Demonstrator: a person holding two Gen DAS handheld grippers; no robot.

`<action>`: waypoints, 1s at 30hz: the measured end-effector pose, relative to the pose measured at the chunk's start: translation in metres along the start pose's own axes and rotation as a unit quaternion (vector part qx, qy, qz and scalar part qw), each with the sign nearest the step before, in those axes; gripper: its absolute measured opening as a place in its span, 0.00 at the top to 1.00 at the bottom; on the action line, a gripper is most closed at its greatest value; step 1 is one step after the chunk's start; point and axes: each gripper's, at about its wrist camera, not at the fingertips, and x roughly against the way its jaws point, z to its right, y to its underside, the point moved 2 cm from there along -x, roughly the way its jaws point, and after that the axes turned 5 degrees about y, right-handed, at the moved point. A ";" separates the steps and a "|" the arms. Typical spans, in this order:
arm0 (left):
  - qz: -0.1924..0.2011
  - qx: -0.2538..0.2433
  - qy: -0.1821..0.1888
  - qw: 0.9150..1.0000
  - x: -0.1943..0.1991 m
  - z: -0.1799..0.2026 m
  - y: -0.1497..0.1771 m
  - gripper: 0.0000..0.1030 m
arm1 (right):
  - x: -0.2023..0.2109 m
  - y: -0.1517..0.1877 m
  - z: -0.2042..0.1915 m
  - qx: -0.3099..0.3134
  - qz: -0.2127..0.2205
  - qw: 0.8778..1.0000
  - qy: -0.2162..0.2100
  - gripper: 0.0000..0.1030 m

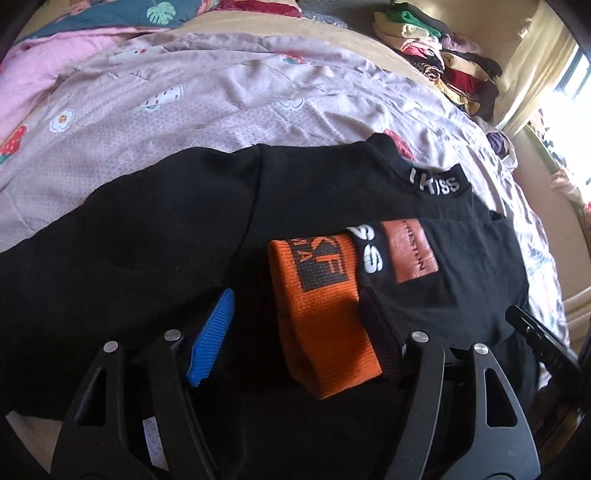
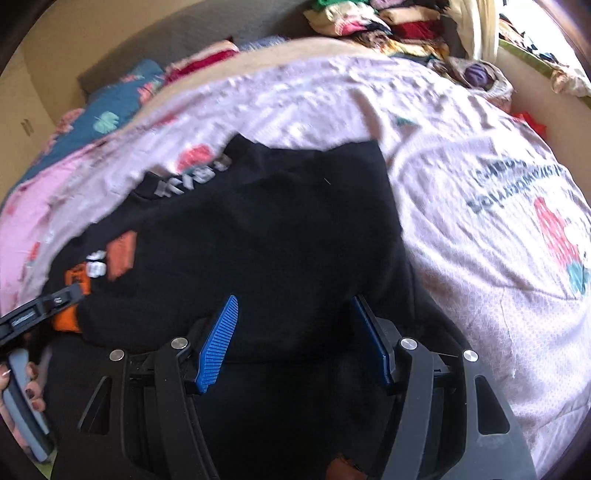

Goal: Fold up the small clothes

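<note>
1. Closest to the lens on the left side: left gripper [image 1: 297, 306] with its jaws spread apart, and an orange cuff [image 1: 321, 314] lying between them. It's up against the dark finger on one side, but nothing is pinching it.
2. Right gripper [image 2: 295, 325] is also spread wide, hovering over black fabric with nothing clamped between the blue pads [image 2: 218, 343].
3. So the black garment [image 1: 155, 236] is lying flat-ish on the bed, neck band with white lettering [image 1: 436, 182] pointing toward the far side, a brown patch [image 1: 410, 249] near the cuff.
4. From the right cam you can see the other tool poking in at the left edge, plus a hand [image 2: 22, 387] wrapped round its grey handle.
5. Underneath is a pale pink bedsheet [image 1: 207, 110] with strawberries and flowers, pretty wrinkled.
6. Further back: a teal leaf-print blanket [image 1: 122, 14], a pile of folded clothes [image 1: 443, 62] in the corner, and a cream curtain [image 1: 532, 70] by a bright window.
</note>
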 end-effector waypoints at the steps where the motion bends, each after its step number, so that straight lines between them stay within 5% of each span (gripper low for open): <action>1: 0.001 -0.004 -0.003 1.000 0.000 0.001 0.000 0.40 | 0.001 0.001 -0.001 0.003 0.002 1.000 0.001 0.40; 6: 0.014 0.000 0.002 1.000 0.020 0.002 0.000 0.38 | 0.026 0.006 -0.013 0.029 0.030 0.999 -0.020 0.24; 12: 0.033 0.007 -0.017 0.999 0.051 -0.006 0.004 0.16 | 0.063 0.014 -0.031 0.046 0.065 0.995 -0.054 0.08; 30: 0.056 0.082 -0.045 0.994 0.109 -0.061 0.034 0.09 | 0.124 0.023 -0.098 0.107 0.113 0.982 -0.106 0.05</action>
